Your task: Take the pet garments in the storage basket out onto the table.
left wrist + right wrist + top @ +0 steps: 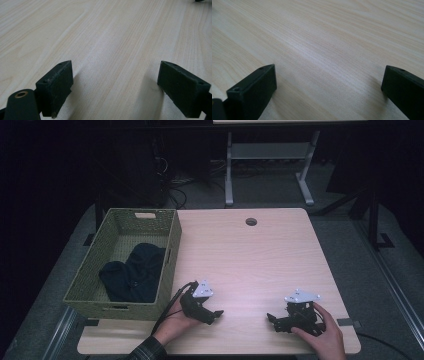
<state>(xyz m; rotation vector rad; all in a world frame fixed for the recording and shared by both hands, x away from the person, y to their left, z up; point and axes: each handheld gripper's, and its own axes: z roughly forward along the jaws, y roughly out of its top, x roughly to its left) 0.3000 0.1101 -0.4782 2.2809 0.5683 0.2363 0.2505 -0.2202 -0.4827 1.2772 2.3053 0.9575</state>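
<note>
A: Dark cloth [132, 272] lies bunched on the floor of the woven basket [170, 251], toward the basket's near half, and reaches its right-hand wall. The basket stands on the worktop's [250, 255] left edge, from the far left corner most of the way to the near one.

B: And the grippers?

A: Both sit low near the worktop's front edge, well apart from each other. The left gripper [216, 314] is just off the basket's near right corner, held in the person's left hand [176, 322], jaws pointing right. The right gripper [270, 318] is toward the near right corner in the right hand [322, 332], jaws pointing left, so the two face one another.

B: Holding anything?

A: No. In the left gripper view the left gripper [115, 85] has its jaws spread wide, with bare pale wood between them. The right gripper view shows the same: the right gripper [329, 87] is released, jaws far apart over wood grain.

B: Anything touching the cloth?

A: Neither gripper; both are outside the basket, and a cable [167, 312] trails from the left one past the basket's corner
</note>
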